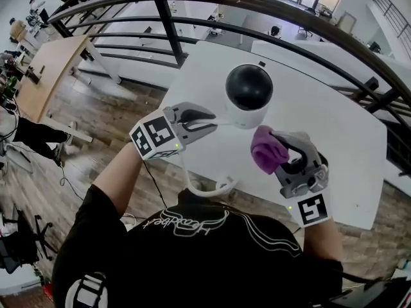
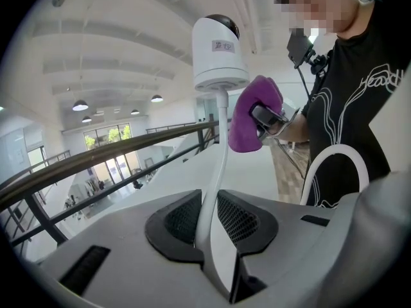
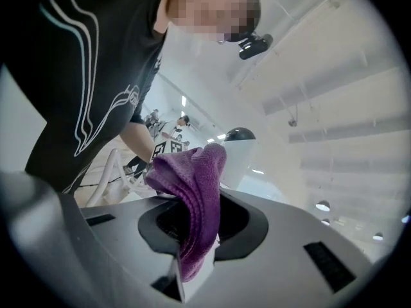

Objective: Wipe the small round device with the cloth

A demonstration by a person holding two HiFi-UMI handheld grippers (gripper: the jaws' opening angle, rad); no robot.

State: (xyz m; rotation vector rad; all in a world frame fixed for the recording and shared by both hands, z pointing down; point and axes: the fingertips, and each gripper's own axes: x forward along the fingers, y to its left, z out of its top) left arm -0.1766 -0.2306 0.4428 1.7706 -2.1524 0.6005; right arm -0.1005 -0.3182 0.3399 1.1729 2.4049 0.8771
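Observation:
The small round device (image 1: 249, 95) is white with a black dome; it sits at the end of its white cable (image 1: 207, 190), over the white table (image 1: 321, 108). My left gripper (image 1: 215, 122) is shut on that cable just below the device's base. In the left gripper view the cable (image 2: 218, 165) rises from between the jaws to the device (image 2: 220, 53). My right gripper (image 1: 277, 145) is shut on a purple cloth (image 1: 266, 149), just right of and below the device, and I cannot tell if they touch. In the right gripper view the cloth (image 3: 196, 197) bulges out of the jaws, partly hiding the device (image 3: 239, 153).
A dark curved railing (image 1: 192, 24) runs behind the table, with a lower floor of white desks beyond it. Wooden flooring (image 1: 96, 114) lies to the left. The cable's slack loops near the person's chest at the table's near edge.

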